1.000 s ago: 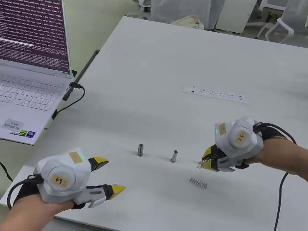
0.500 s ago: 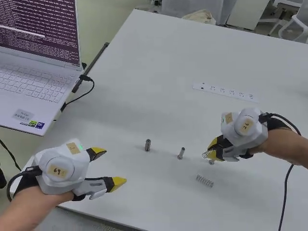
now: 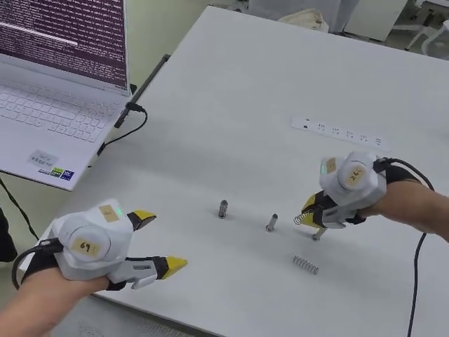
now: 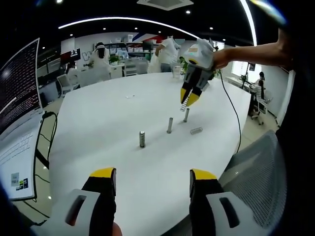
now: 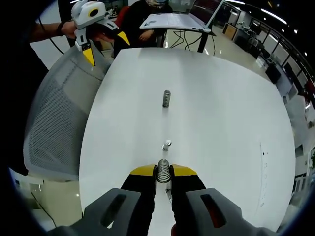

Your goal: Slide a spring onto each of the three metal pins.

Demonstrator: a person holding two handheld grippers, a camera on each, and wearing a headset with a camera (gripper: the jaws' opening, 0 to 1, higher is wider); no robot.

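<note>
right gripper point(image 3: 309, 214) pinches a spring point(image 5: 163, 168), pin point(image 3: 317, 233) at its 5 o'clock; tilted, it may snag the tip and flick away. left gripper point(image 3: 158, 239) jaws spread.

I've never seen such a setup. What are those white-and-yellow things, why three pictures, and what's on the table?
They are two-jaw grippers, one in each of a person's hands. One picture comes from a headset camera looking down; the two round ones from cameras on the grippers. The left gripper is open and empty. The right gripper pinches a spring. On the table stand three pins: one wears a spring, two are bare. A loose spring, a laptop and a power strip lie there too.
</note>
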